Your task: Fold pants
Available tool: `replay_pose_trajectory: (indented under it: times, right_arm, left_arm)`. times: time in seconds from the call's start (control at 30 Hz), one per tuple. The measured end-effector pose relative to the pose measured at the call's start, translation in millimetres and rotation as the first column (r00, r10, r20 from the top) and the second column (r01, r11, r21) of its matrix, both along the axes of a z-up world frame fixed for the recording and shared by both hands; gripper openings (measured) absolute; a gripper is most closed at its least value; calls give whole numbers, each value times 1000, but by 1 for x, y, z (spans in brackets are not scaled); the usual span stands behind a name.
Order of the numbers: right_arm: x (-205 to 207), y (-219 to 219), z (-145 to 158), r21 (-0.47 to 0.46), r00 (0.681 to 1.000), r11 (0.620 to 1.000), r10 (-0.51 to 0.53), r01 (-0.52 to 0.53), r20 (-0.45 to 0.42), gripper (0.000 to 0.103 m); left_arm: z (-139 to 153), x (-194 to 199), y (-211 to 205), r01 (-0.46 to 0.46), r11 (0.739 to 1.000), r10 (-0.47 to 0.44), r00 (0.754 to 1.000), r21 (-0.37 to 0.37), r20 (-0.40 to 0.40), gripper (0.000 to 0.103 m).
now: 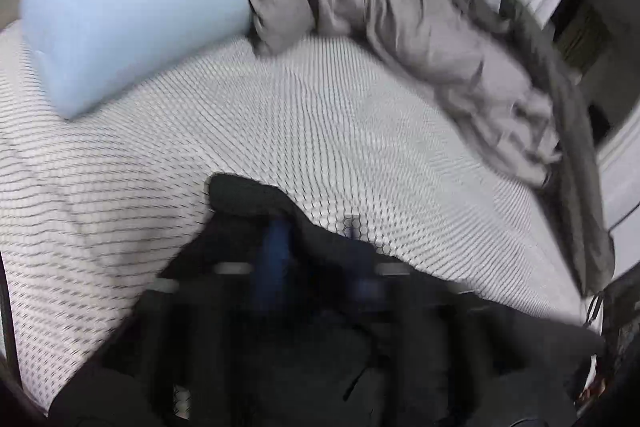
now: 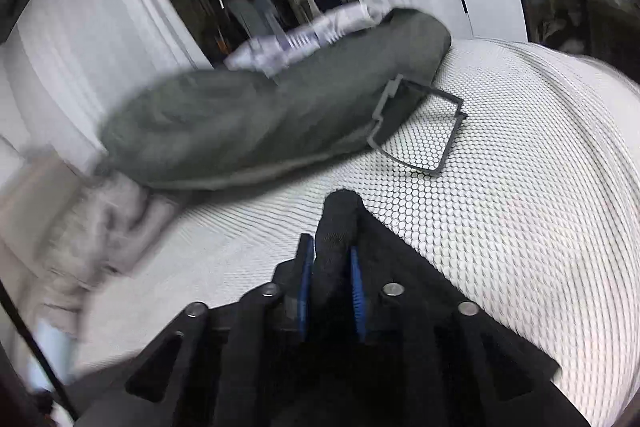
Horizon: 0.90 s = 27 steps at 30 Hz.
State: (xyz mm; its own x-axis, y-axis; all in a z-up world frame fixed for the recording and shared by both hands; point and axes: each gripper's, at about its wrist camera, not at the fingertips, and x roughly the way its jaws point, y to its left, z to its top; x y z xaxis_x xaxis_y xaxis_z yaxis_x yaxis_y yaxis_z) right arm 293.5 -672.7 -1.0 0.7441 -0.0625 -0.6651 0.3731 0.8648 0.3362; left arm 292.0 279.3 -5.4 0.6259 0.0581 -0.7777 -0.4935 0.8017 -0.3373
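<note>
Two grippers, left gripper (image 1: pixel 316 247) and right gripper (image 2: pixel 330 279), each have black pants (image 2: pixel 340 223) fabric between parted jaws over the mattress (image 1: pixel 280 115), seemingly mid-fold; next, lay the cloth flat.

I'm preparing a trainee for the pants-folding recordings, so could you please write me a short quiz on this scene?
1. True or false: the pillow on the bed is light blue.
2. What sits between the blue pads of the right gripper? A) black pants B) a grey blanket C) nothing
3. Which black object lies on the bed beside the dark green bundle?

Key: 1 true; 2 A; 3 an open rectangular frame.
</note>
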Motion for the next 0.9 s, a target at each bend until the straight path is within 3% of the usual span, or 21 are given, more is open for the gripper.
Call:
replay_pose_trajectory:
  times: [0.1,0.13,0.17,0.23,0.3,0.47,0.67,0.8,0.9]
  right_arm:
    - [22,12,-8,-87,998,996,12,-17,-59,50]
    - [17,15,-7,-90,999,996,26,-30,-39,54]
    - [10,17,-4,-77,999,996,47,-48,-11,59]
    - [-10,22,-3,-63,997,995,72,-71,15,80]
    - [-36,32,0,-53,992,992,117,-115,39,86]
    - [-89,65,2,-3,981,981,191,-191,35,89]
    - [-149,106,4,79,965,962,257,-261,62,89]
    - [-183,126,-2,138,953,946,279,-295,120,90]
    - [-197,134,-12,167,944,934,289,-315,162,90]
  left_arm:
    - [-4,6,-5,18,996,-16,1000,87,-25,69]
    - [-2,4,-6,43,994,-41,999,100,-25,74]
    - [1,-1,-5,45,994,-44,999,100,-11,74]
    - [7,-13,-1,58,994,-59,998,89,6,74]
    - [14,-34,-3,68,995,-70,997,78,28,74]
    - [23,-94,-30,95,995,-97,992,36,80,75]
    - [1,-150,-78,143,984,-131,985,-104,111,75]
    - [-18,-152,-110,211,966,-198,975,-147,100,76]
    - [-33,-144,-119,204,963,-194,978,-179,71,76]
